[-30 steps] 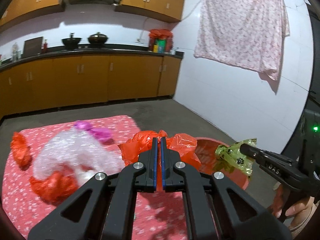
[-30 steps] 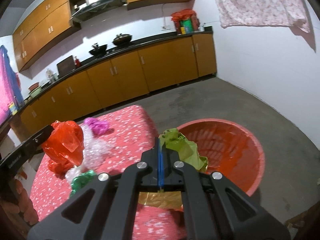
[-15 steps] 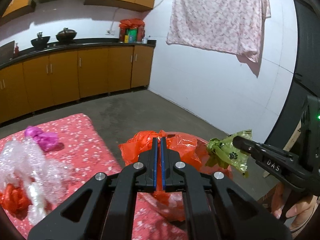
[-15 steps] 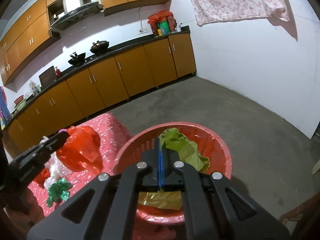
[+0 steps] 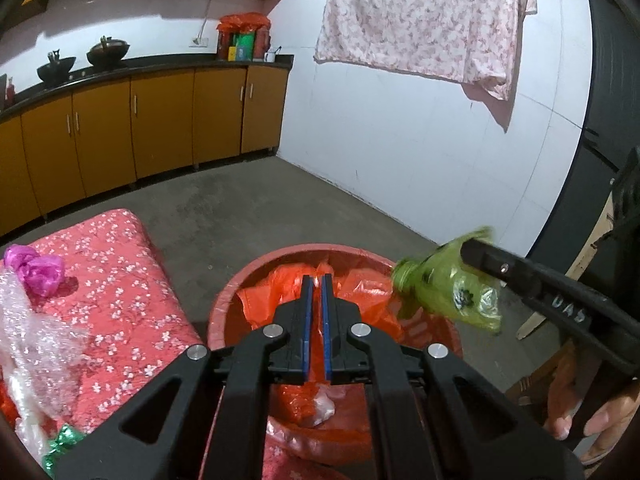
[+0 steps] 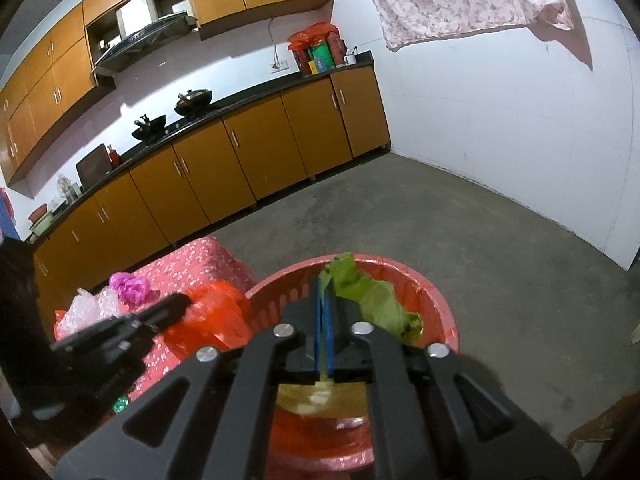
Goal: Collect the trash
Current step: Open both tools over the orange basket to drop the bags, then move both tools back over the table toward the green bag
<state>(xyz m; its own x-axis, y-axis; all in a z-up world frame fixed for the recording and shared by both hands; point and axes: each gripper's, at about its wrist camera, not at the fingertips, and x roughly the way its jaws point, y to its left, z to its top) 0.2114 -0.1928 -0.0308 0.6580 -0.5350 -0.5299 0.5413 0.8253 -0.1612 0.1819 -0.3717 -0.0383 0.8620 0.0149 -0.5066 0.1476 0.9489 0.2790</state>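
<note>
Two crumpled bags are held over the round red plastic basin (image 5: 224, 308), low in frame, for dropping: the left gripper (image 5: 316, 296) pinches orange plastic (image 5: 360, 288); the right gripper's (image 6: 325, 304) fingers are opening around green plastic (image 6: 372, 296).

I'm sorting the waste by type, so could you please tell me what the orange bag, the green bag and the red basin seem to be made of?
Orange bag: thin glossy plastic film, judging by its translucent crinkles.
Green bag: similar thin film, translucent, shiny, with dark printed marks.
Red basin: apparently rigid moulded plastic; it has a smooth rim and ribbed wall, though red film seems to line it.
</note>
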